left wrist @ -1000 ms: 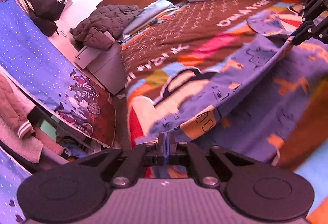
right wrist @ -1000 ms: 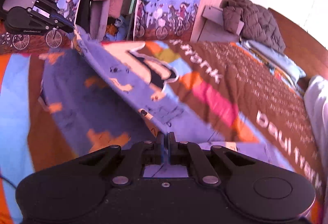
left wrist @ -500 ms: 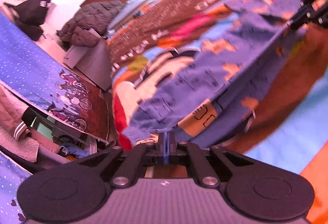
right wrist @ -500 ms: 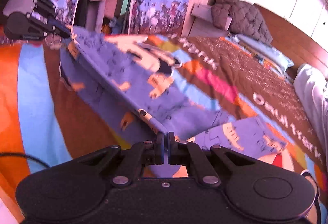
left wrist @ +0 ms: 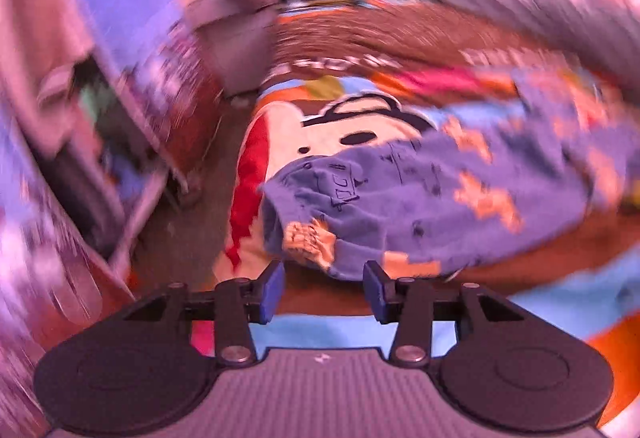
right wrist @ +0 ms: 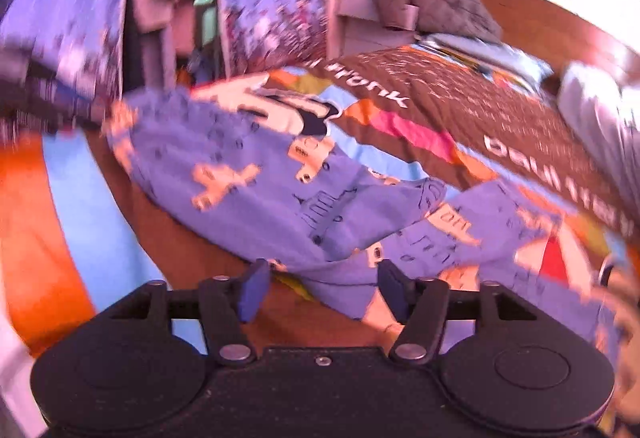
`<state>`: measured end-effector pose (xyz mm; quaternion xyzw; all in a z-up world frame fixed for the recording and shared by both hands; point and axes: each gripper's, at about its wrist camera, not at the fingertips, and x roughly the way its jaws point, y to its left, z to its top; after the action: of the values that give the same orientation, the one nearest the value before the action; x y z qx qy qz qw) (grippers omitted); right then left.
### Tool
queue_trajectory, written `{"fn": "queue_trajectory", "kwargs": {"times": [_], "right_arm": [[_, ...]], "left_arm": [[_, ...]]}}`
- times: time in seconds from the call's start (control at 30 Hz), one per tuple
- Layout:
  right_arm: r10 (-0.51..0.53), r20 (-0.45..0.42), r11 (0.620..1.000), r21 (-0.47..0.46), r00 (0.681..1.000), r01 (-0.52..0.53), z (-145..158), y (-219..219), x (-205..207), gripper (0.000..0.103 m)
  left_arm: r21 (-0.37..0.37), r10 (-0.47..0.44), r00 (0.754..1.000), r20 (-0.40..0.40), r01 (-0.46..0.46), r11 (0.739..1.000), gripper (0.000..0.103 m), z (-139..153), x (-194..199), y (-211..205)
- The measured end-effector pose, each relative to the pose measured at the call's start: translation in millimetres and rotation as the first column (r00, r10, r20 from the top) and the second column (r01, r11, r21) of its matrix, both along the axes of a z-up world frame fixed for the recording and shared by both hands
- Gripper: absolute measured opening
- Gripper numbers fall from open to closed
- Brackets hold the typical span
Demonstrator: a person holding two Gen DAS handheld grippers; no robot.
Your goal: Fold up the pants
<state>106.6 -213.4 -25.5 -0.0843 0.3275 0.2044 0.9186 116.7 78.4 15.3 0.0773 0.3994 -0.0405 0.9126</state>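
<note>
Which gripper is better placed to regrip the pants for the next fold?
Right, probably: the right gripper, jaws opening, has pants fabric between its pads. The left gripper, also opening, sits just short of the cloth's edge.

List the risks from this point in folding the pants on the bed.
1. Both grippers, left and right, are opening with no cloth pinched, so the pants may settle unevenly.
2. The fold looks skewed: one leg splays away from the other, so a second fold could bunch.
3. The busy bedspread may mask the edges when regrasping.
</note>
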Motion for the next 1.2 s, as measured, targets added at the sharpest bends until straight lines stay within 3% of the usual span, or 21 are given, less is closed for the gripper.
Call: {"fn": "queue_trajectory", "kwargs": {"times": [0.07,0.17,0.27,0.33,0.4,0.43,0.47,0.5,0.53,0.6,0.77,0.87,0.97,1.0,1.1,1.2], "right_arm": [[-0.049,-0.043,0.994,0.095,0.998,0.053,0.6,-1.7,-3.0,0.064],[-0.128,-0.129,0.961,0.227,0.983,0.155,-5.1,-2.3,-1.0,0.064],[-0.204,-0.26,0.886,0.361,0.944,0.291,-16.3,-10.8,7.7,0.063],[-0.247,-0.336,0.828,0.413,0.909,0.378,-24.8,-18.1,13.1,0.063],[-0.312,-0.377,0.793,0.401,0.872,0.458,-31.9,-22.7,19.7,0.063],[-0.329,-0.386,0.779,0.405,0.862,0.479,-35.0,-25.3,22.2,0.062],[-0.342,-0.398,0.758,0.419,0.851,0.5,-38.4,-28.1,25.6,0.061],[-0.355,-0.412,0.732,0.436,0.839,0.524,-42.1,-30.9,28.4,0.055],[-0.371,-0.419,0.711,0.446,0.829,0.544,-44.7,-33.1,30.5,0.037],[-0.399,-0.422,0.695,0.44,0.814,0.569,-47.3,-35.5,31.4,0.02],[-0.363,-0.404,0.705,0.47,0.84,0.531,-45.6,-41.3,15.9,0.02],[-0.362,-0.415,0.714,0.452,0.834,0.535,-45.1,-51.3,3.8,0.031],[-0.381,-0.405,0.711,0.446,0.831,0.543,-40.4,-68.6,-10.0,0.045],[-0.399,-0.389,0.721,0.426,0.83,0.547,-37.2,-73.4,-13.6,0.05],[-0.452,-0.32,0.75,0.368,0.832,0.549,-24.0,-93.2,-24.9,0.068],[-0.499,-0.279,0.757,0.321,0.821,0.569,-17.0,-118.0,-31.1,0.08]], "left_arm": [[-0.151,0.086,0.995,-0.044,-0.091,0.984,0.049,-4.7,5.7,8.3],[-0.306,0.184,0.975,-0.126,-0.215,0.927,0.048,-23.7,23.2,15.1],[-0.36,0.274,0.947,-0.169,-0.318,0.877,0.048,-47.4,38.5,20.1],[-0.373,0.319,0.934,-0.159,-0.356,0.857,0.048,-60.9,42.9,21.0],[-0.359,0.331,0.937,-0.112,-0.349,0.866,0.045,-65.1,43.2,15.2],[-0.338,0.338,0.937,-0.086,-0.346,0.875,0.039,-64.8,40.5,12.1],[-0.328,0.34,0.938,-0.064,-0.341,0.881,0.027,-64.0,37.5,9.6],[-0.328,0.337,0.94,-0.052,-0.335,0.883,0.025,-63.5,35.4,8.1],[-0.329,0.337,0.94,-0.048,-0.333,0.884,0.025,-63.1,34.3,7.8],[-0.342,0.337,0.94,-0.059,-0.336,0.878,0.03,-64.8,35.6,8.8],[-0.372,0.357,0.933,-0.038,-0.345,0.862,0.041,-62.1,28.6,12.8],[-0.334,0.365,0.931,0.015,-0.339,0.879,0.049,-56.3,20.5,5.8],[-0.233,0.356,0.926,0.125,-0.322,0.918,0.081,-43.3,1.7,-17.0],[-0.193,0.335,0.926,0.172,-0.302,0.934,0.087,-39.1,-6.2,-28.9],[-0.101,0.222,0.942,0.254,-0.202,0.974,0.089,-31.1,-21.4,-73.2],[-0.105,0.076,0.968,0.241,-0.052,0.993,0.09,-26.2,-13.2,-116.1]]}}
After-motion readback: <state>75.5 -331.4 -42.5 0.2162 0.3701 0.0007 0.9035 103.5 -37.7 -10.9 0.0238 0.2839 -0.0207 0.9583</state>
